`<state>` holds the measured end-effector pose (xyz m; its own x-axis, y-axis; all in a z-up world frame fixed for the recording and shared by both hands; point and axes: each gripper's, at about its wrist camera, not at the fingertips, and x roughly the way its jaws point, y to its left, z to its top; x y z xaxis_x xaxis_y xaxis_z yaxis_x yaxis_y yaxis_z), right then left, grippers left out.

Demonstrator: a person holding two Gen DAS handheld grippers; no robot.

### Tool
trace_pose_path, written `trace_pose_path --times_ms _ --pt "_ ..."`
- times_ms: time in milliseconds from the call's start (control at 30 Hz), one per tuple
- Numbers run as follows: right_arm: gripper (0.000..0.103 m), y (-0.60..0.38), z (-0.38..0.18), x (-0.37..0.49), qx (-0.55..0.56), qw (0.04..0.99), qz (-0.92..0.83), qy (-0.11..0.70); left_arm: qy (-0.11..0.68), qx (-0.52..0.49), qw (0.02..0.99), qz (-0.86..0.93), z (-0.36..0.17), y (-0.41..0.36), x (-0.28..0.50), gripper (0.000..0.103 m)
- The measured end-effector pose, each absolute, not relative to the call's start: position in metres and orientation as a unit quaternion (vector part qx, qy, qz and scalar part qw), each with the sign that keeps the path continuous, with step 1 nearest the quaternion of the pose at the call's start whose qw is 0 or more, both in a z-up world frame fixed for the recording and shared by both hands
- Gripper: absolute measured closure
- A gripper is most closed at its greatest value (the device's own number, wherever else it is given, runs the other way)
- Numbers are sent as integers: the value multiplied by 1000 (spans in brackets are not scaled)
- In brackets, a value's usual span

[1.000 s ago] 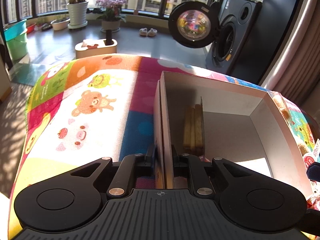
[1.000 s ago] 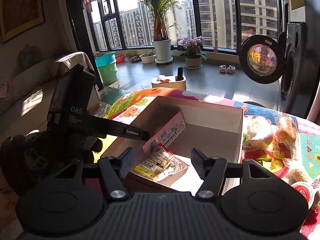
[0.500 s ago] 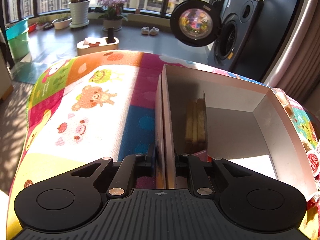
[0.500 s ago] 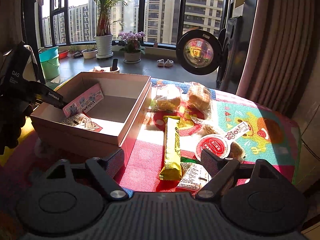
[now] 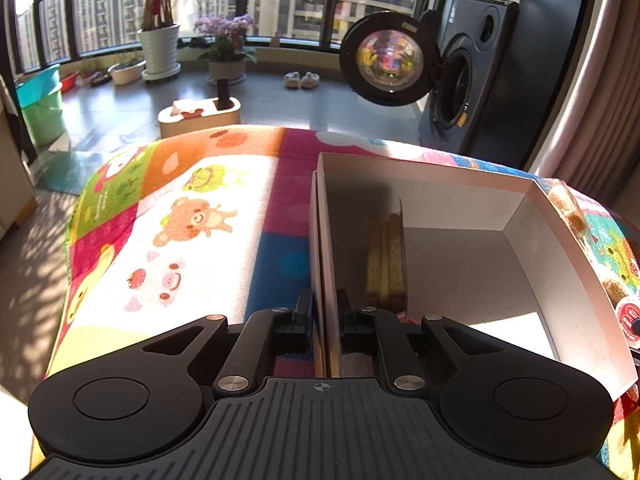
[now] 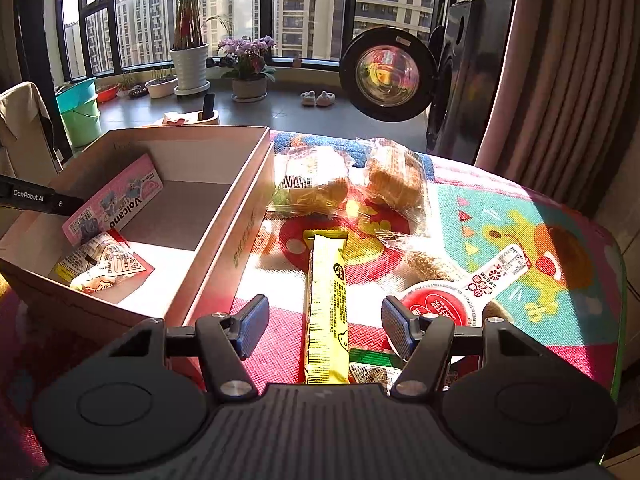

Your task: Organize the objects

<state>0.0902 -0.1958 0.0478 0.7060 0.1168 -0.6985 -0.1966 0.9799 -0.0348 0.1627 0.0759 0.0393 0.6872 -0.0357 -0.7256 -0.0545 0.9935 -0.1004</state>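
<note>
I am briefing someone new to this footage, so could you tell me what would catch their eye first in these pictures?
Probably the open box on the colourful cloth, with the left gripper clamped on its wall and a pink packet leaning inside. Next, the long yellow bar lying right of the box, between the fingers of the open right gripper. Behind the table, a washer door hangs open, glinting.
</note>
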Motion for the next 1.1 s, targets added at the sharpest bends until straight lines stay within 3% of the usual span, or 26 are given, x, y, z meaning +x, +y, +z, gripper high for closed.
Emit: trace_pose_path --times_ms 300,367,533,800,1100 --pt "47 -209 34 120 -15 914 76 399 393 -56 918 16 40 77 163 89" --pt "60 -210 31 120 -13 909 80 408 393 -57 918 14 40 77 164 89" --pt "79 -204 31 106 -17 905 95 415 388 -49 920 0 38 75 168 90" --pt "81 -209 41 76 -25 900 100 424 388 -50 920 -9 37 76 169 90" --pt "81 -230 100 36 4 921 109 375 388 -54 920 -8 36 77 169 90"
